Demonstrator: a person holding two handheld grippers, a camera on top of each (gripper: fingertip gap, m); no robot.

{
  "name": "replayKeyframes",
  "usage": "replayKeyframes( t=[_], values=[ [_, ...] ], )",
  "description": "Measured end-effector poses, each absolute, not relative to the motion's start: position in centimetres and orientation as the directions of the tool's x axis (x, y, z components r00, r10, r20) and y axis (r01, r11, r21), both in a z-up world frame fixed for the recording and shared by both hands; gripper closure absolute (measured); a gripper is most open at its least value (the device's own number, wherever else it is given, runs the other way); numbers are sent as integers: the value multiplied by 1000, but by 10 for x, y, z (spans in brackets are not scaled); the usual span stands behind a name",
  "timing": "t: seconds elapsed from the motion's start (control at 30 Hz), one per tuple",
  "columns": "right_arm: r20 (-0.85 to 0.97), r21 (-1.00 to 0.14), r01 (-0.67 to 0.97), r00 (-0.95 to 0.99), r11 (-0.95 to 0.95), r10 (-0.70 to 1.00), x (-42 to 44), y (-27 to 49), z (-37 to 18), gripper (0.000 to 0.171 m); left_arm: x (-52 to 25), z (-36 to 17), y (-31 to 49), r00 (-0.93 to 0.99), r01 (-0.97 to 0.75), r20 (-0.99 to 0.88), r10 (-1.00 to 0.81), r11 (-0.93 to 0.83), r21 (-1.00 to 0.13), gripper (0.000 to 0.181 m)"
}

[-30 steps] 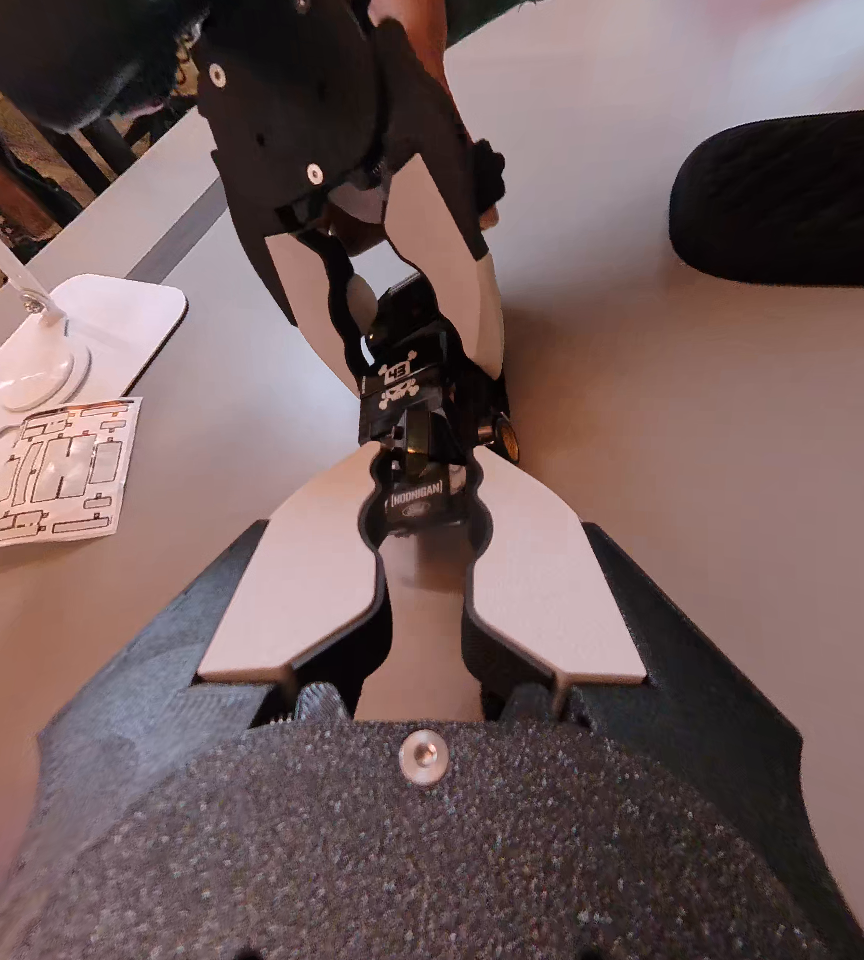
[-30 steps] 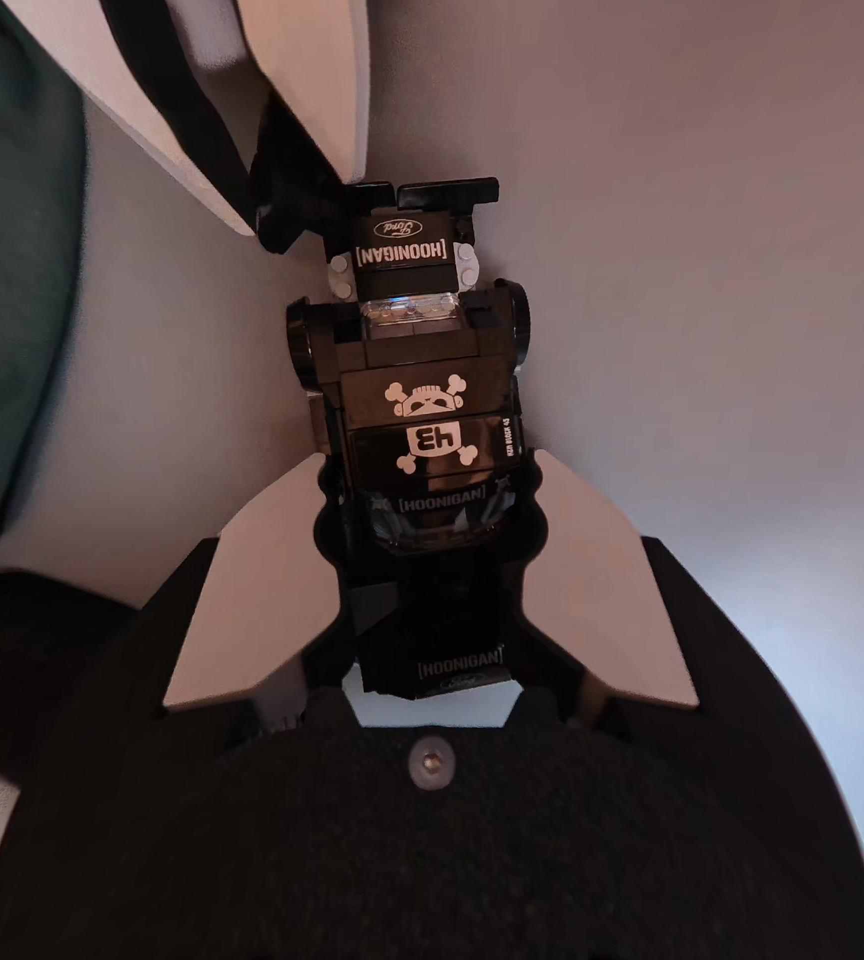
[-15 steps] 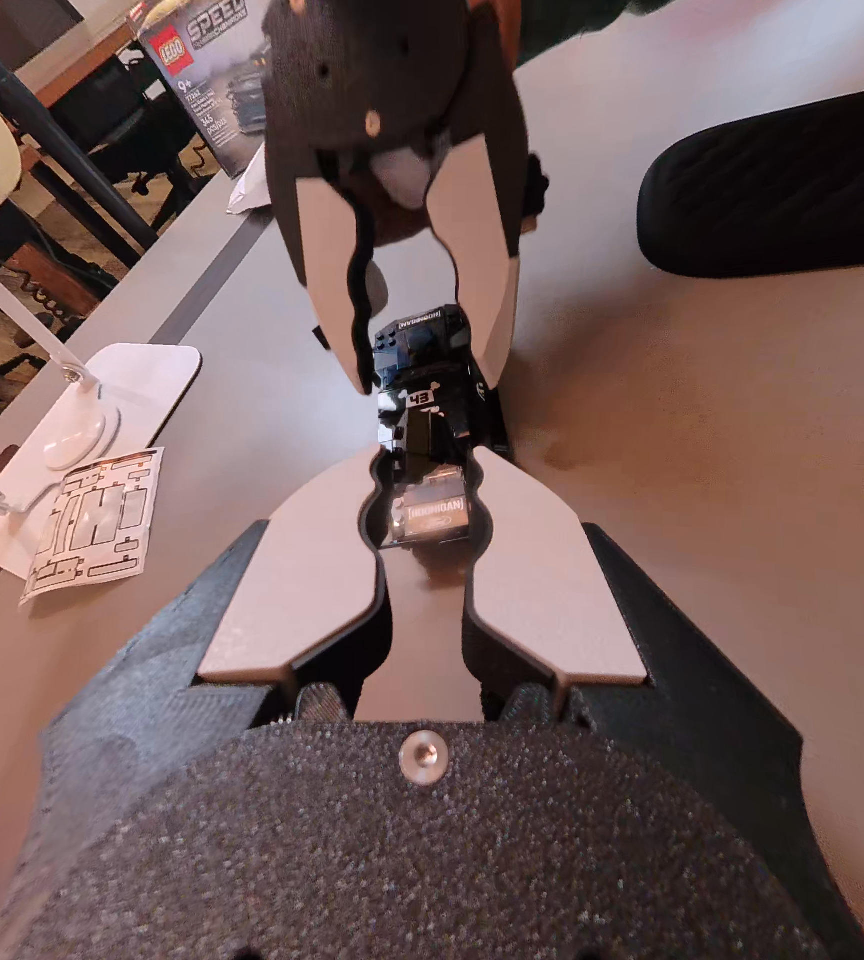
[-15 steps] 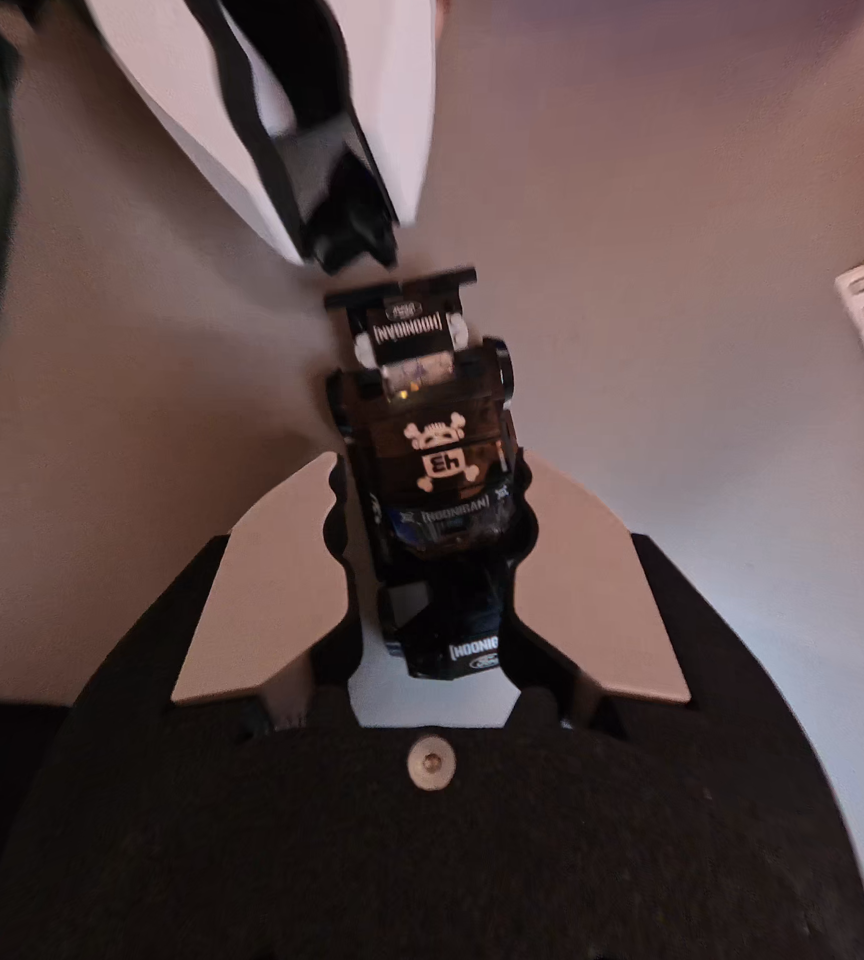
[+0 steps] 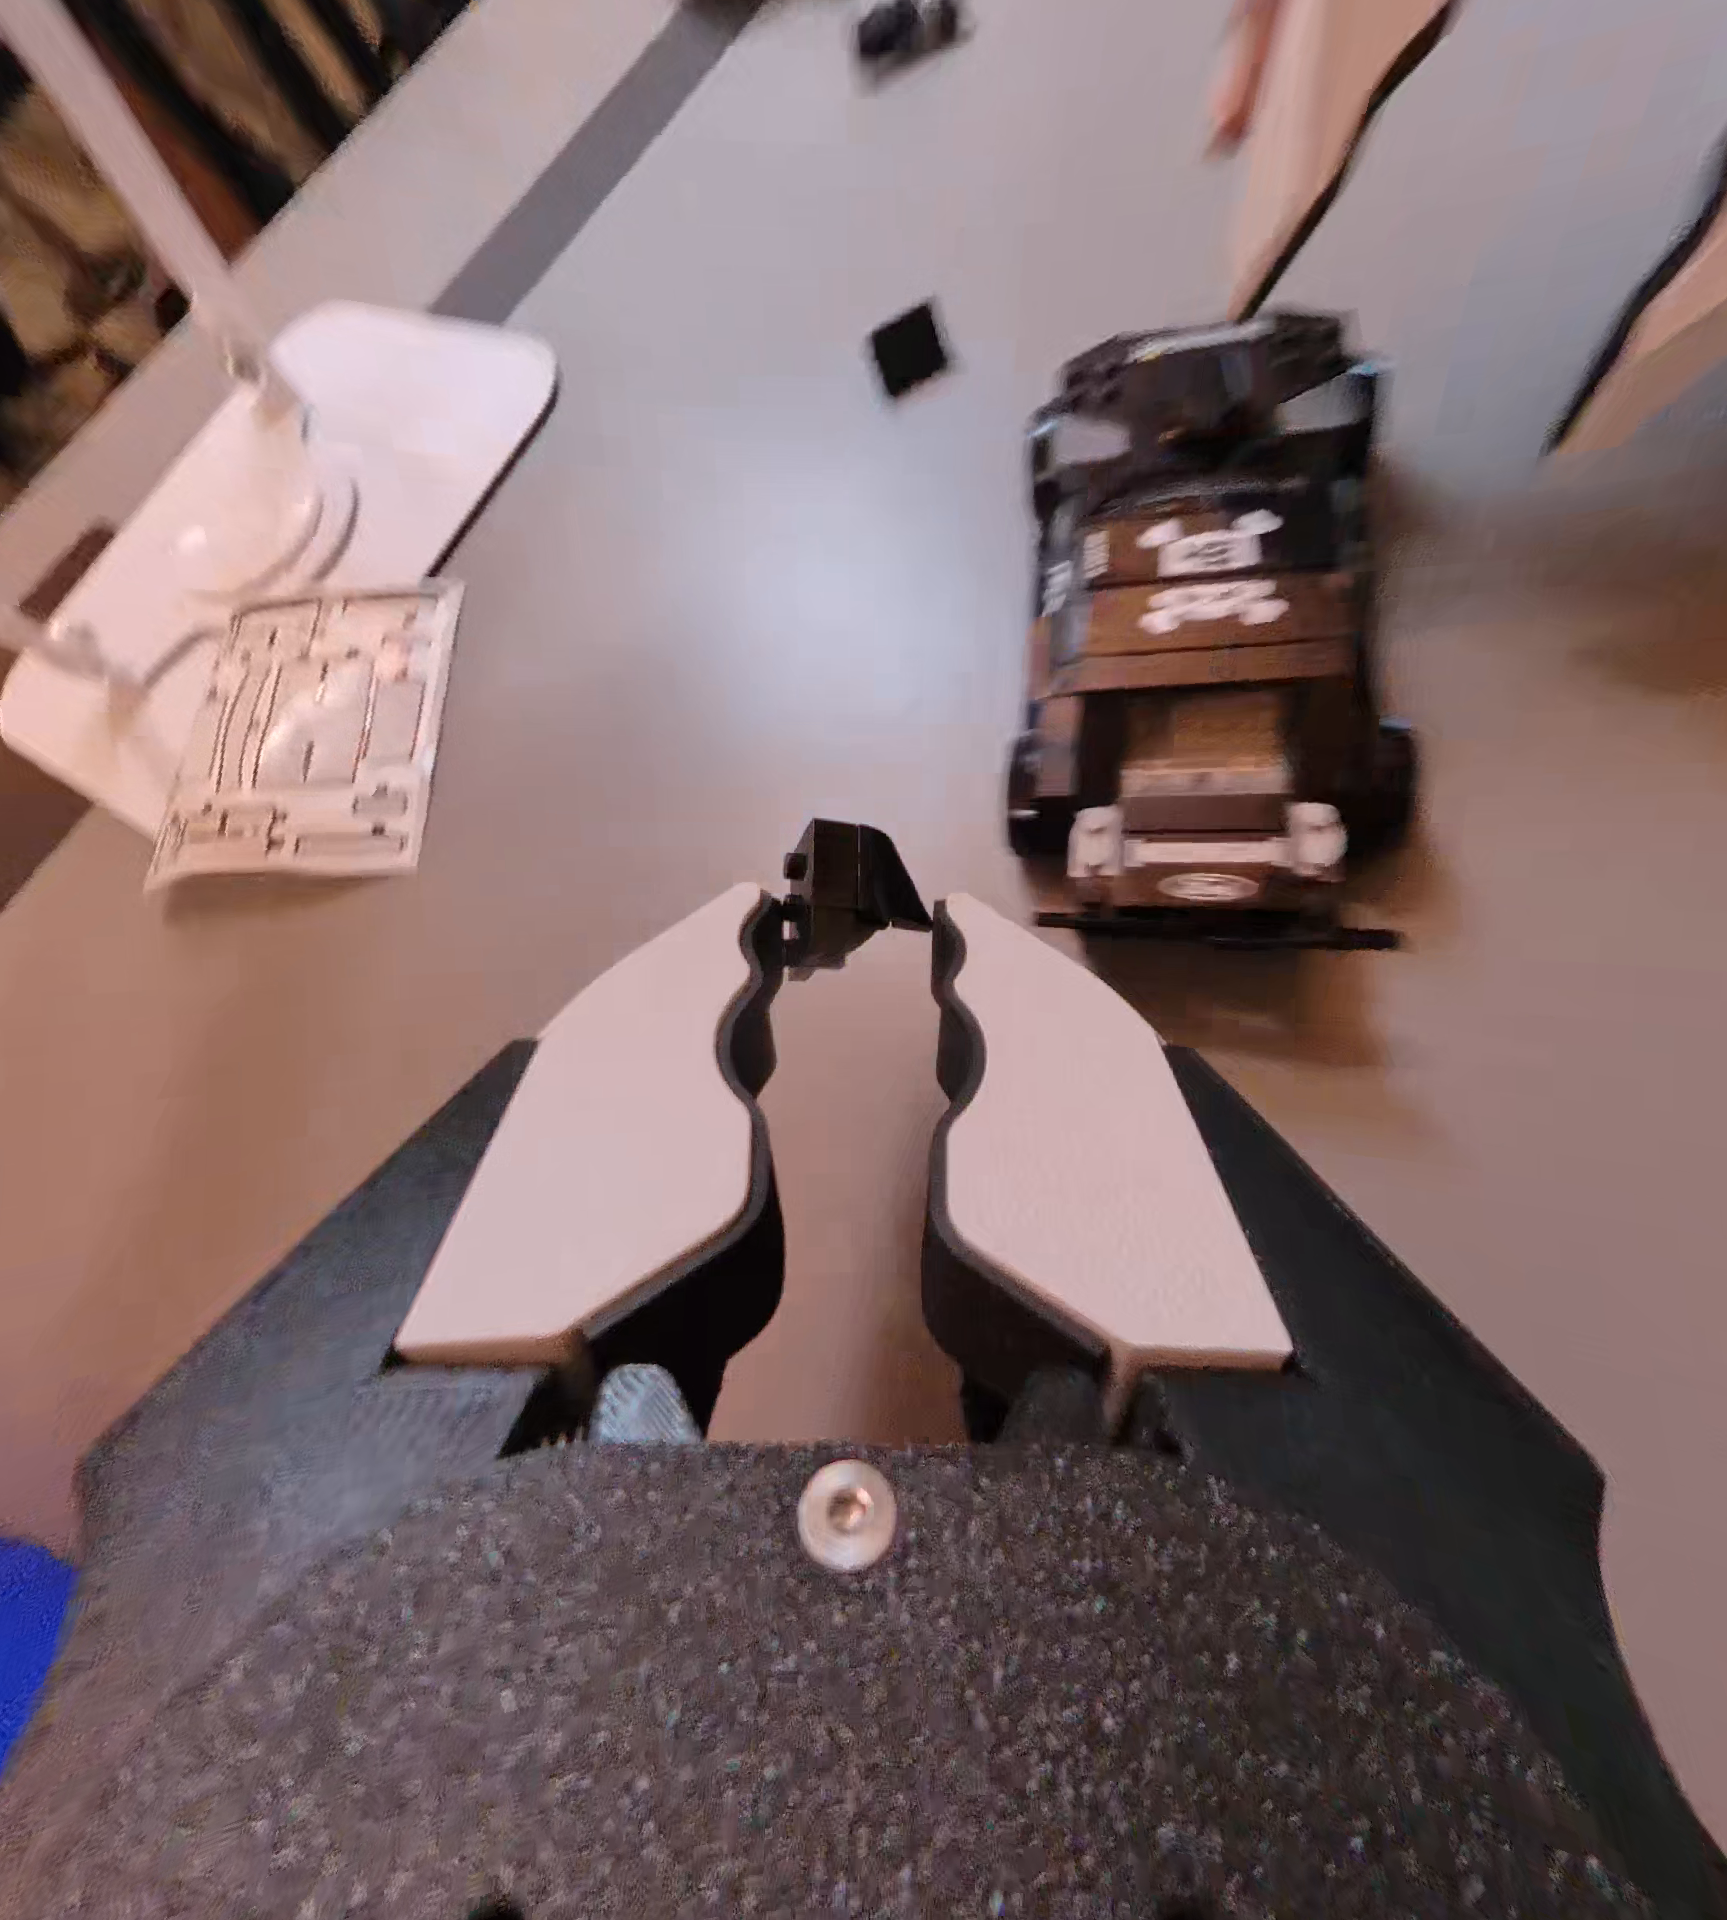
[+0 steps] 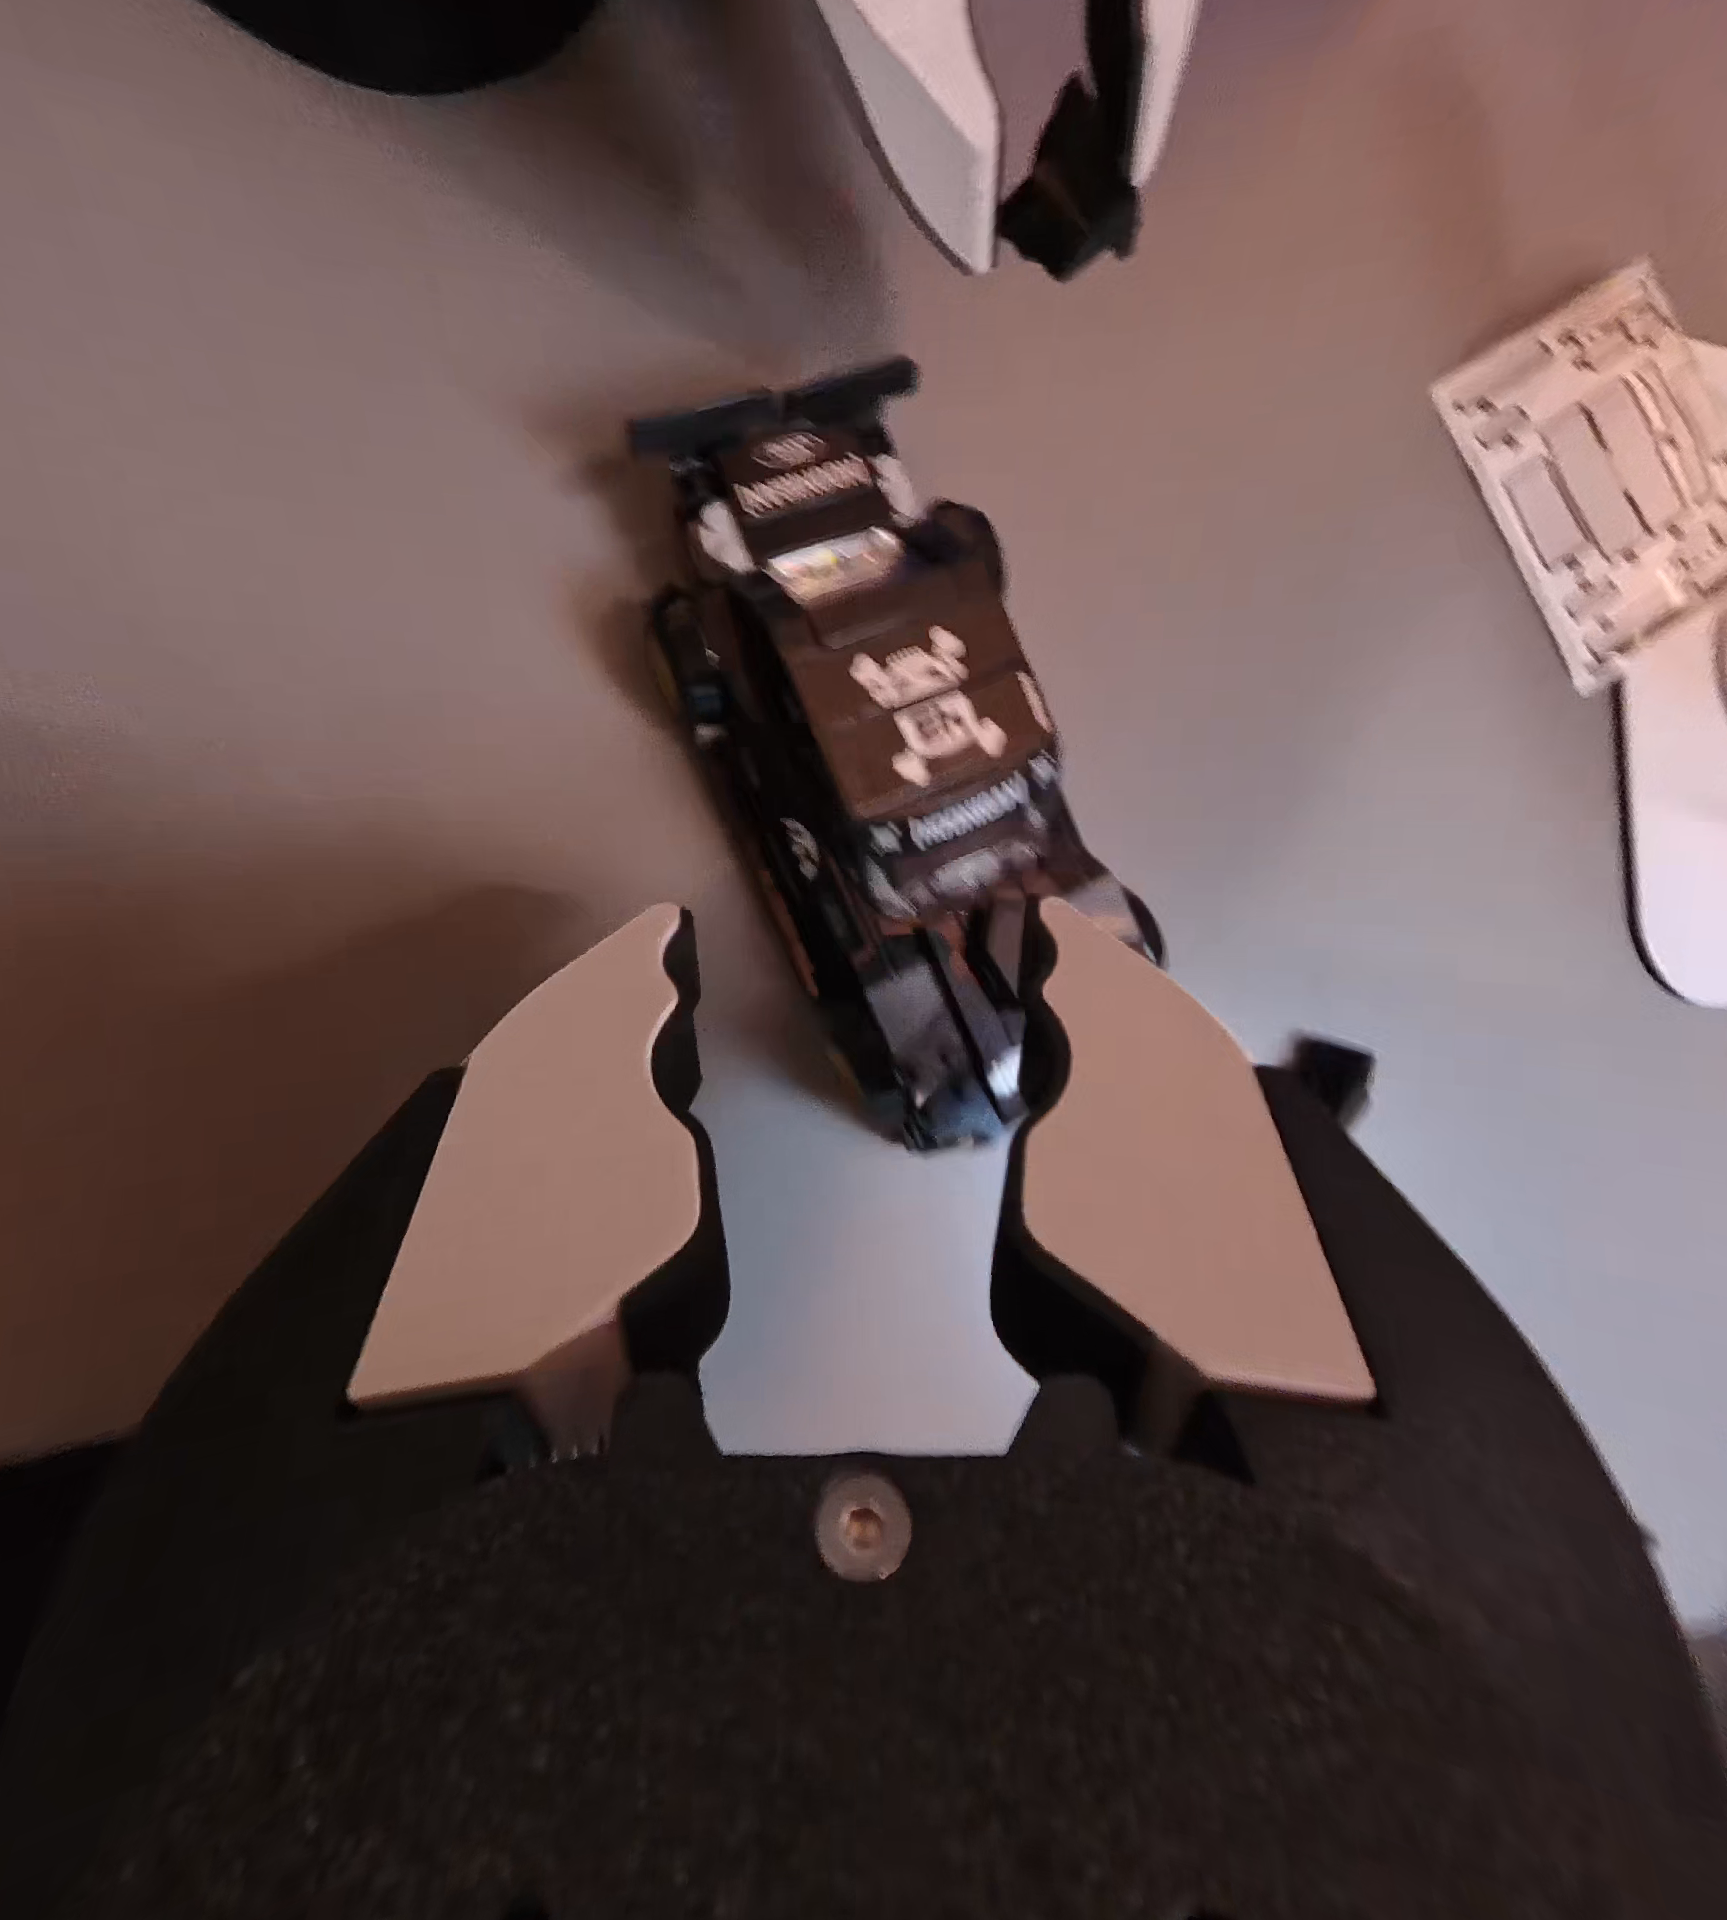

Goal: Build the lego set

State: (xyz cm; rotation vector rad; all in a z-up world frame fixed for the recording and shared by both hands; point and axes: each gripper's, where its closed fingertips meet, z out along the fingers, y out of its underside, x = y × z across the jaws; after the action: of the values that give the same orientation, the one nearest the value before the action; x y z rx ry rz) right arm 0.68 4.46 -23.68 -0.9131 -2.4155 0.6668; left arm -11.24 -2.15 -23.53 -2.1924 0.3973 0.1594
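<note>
Lego car [image 5: 1202, 634], black with pale decals on roof and bonnet, is sitting on the grey table [image 5: 755, 582], and every other place here is being told from it. Judging by its build, it is light and stiff yet brittle at the joints: thin parts such as the flat splitter at its low end would probably pop off under a careless squeeze, so the broad flanks between the wheels look like the safest place to take hold. The right gripper [image 6: 864, 935] is hovering over the car's far end with its jaws spread wide, one pale finger beside each flank; whether either is touching the bodywork is hard to tell through the motion blur. The left gripper [image 5: 851, 920] is standing just beside the car's near corner, its jaws pinching a small black lego piece [image 5: 843, 883] at the very tips. That piece is tiny, hard and smooth, likely to slip or twist in such a shallow grip. Well apart from the car, a white stand base [image 5: 319, 499] is bearing a printed sticker sheet [image 5: 308, 727]. Beyond the car, a small black square piece [image 5: 909, 358] is lying loose on the table. The car's underside and the studs where the held piece belongs are staying hidden, and blur is smearing its decals.
</note>
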Motion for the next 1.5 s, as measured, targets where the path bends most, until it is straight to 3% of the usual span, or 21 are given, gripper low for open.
replayKeyframes(
  t=[0.2, 0.4, 0.53, 0.77, 0.87, 0.97, 1.13, 1.33, 1.5],
  values=[
    [192, -690, 607, -371, 393, 909, -5, 141, -224, 120, -157, -279, 4, 918, -361, -356, -172, -734, -575, 153],
    [42, -687, 694, -255, 213, 966, -41, 170, -250, 120, -154, -279, 16, 942, -316, -294, -163, -728, -608, 148],
    [58, -634, 729, -286, 257, 956, -63, 167, -271, 123, -156, -275, 11, 961, -260, -245, -127, -716, -648, 133],
    [16, -552, 782, -337, 289, 941, -65, 166, -283, 145, -144, -234, 8, 983, -182, -167, -79, -567, -803, 132],
    [-13, -567, 783, -320, 256, 947, -62, 161, -280, 146, -130, -224, 8, 981, -191, -155, -113, -511, -838, 135],
    [-89, -663, 734, -276, 150, 957, -67, 145, -258, 152, -112, -216, 11, 971, -230, -173, -164, -460, -858, 137],
    [-370, -787, 599, -266, -148, 890, -75, 83, -195, 152, -77, -202, 22, 934, -345, -276, -229, -363, -865, 138],
    [-624, -730, 535, -271, -424, 733, -74, 30, -159, 152, -64, -180, 28, 907, -417, -378, -186, -271, -868, 143],
    [-643, -721, 520, -259, -457, 720, -70, 16, -157, 152, -56, -165, 24, 936, -338, -304, -180, -204, -919, 149]
  ],
)
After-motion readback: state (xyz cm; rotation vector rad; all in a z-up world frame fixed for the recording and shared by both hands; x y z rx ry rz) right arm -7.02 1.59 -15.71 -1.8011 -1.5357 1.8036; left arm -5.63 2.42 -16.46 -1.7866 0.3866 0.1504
